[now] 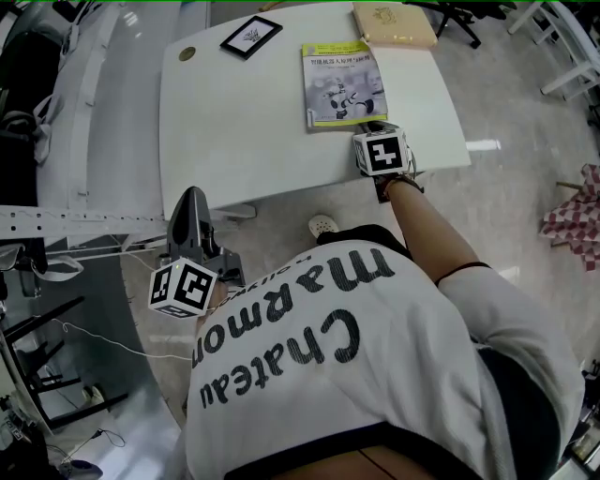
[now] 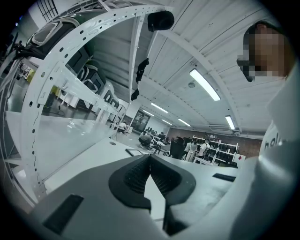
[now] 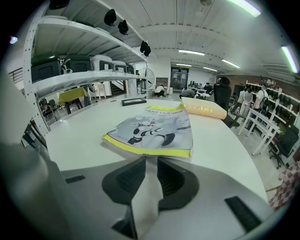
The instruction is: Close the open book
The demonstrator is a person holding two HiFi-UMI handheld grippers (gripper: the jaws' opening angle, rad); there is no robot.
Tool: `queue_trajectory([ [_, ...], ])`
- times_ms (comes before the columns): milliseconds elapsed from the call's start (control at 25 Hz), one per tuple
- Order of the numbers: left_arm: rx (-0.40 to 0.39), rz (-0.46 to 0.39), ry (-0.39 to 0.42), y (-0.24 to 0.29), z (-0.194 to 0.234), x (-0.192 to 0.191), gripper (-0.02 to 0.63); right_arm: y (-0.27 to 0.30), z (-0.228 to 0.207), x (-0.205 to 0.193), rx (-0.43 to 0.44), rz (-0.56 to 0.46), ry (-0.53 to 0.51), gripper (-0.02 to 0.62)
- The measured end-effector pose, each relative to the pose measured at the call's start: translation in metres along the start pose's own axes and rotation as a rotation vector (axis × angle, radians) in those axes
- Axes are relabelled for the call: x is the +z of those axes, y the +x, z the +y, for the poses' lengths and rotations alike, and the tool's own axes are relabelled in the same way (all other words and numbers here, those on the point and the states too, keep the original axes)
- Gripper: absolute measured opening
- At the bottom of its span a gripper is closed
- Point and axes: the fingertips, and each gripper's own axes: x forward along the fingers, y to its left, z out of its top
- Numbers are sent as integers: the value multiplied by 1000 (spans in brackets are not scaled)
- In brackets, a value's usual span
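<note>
A book (image 1: 343,84) with a yellow-edged cover showing a robot lies closed and flat on the white table (image 1: 234,131). My right gripper (image 1: 373,129) sits at the book's near edge, its marker cube above the table's front rim. In the right gripper view the book (image 3: 152,131) lies just beyond the fingertips. The right gripper (image 3: 151,159) stands open by a narrow gap with nothing between its pads. My left gripper (image 1: 192,223) hangs off the table, below its front left edge. Seen in its own view, the left gripper (image 2: 150,157) is shut and empty.
A black-framed picture (image 1: 250,36) and a tan pad (image 1: 394,23) lie at the table's far side, and a round grommet (image 1: 187,53) sits at its far left corner. White shelving (image 1: 84,225) runs along the left. A checked cloth (image 1: 577,220) hangs at the right.
</note>
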Motion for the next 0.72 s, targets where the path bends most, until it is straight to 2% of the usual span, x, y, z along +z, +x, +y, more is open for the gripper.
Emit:
queue_trajectory([
  [720, 1, -11, 6, -2, -3, 3, 23, -2, -8, -6, -3, 16, 48, 88],
])
